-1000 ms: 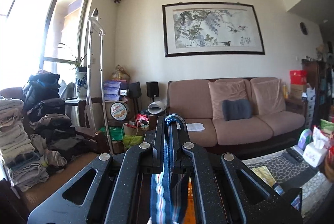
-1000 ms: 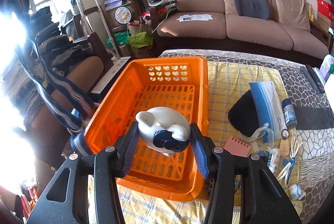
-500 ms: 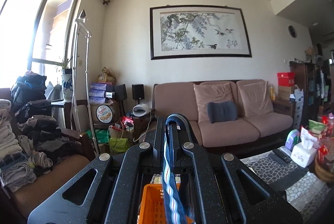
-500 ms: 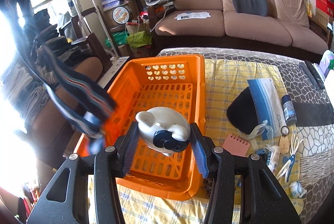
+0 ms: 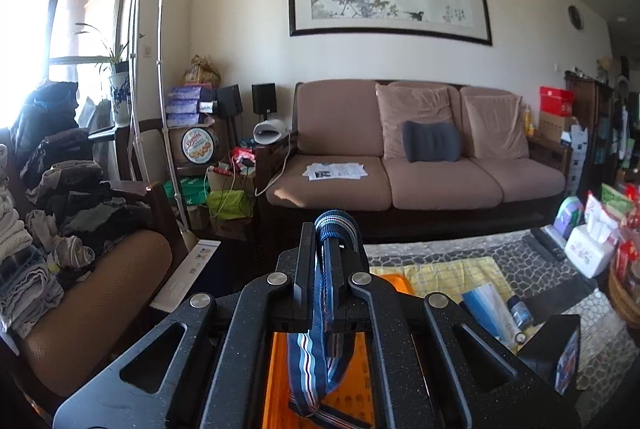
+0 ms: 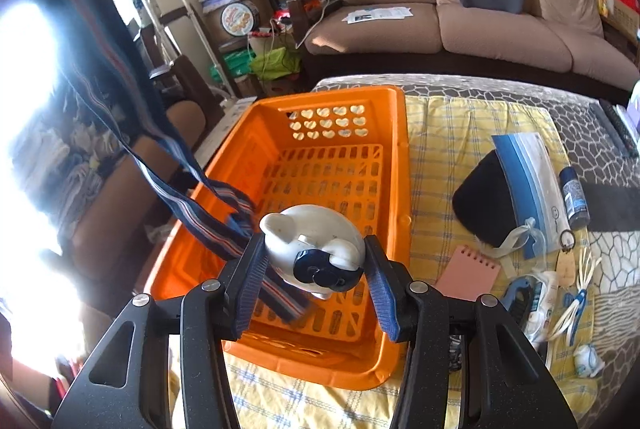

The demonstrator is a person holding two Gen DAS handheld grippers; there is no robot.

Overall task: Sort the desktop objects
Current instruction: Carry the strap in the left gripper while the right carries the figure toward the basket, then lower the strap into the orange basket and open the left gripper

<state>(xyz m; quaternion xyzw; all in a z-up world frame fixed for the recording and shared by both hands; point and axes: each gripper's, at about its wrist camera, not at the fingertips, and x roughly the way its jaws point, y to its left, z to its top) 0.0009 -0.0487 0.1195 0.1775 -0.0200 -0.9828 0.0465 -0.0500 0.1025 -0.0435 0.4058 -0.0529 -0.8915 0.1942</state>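
Observation:
My left gripper point(image 5: 320, 241) is shut on a dark blue striped strap point(image 5: 320, 361), which loops over its fingertips and hangs down over the orange basket point(image 5: 280, 369). In the right wrist view that striped strap point(image 6: 160, 153) slants down from the upper left, and its lower end lies inside the orange basket point(image 6: 396, 157). My right gripper point(image 6: 314, 261) is shut on a white piggy bank with dark blue sunglasses point(image 6: 312, 245), held above the basket's near half.
On the yellow checked cloth point(image 6: 444, 133) right of the basket lie a dark pouch point(image 6: 484, 205), a blue-and-white packet point(image 6: 532, 169), a small blue can point(image 6: 574, 197), a pink notepad point(image 6: 468, 269) and several small items. A sofa point(image 5: 420, 157) stands behind; piled clothes point(image 5: 60, 189) fill the left.
The left gripper has sunk and tipped downward, bringing the strap from beside the basket's left wall down into it. The right gripper and piggy bank have stayed put.

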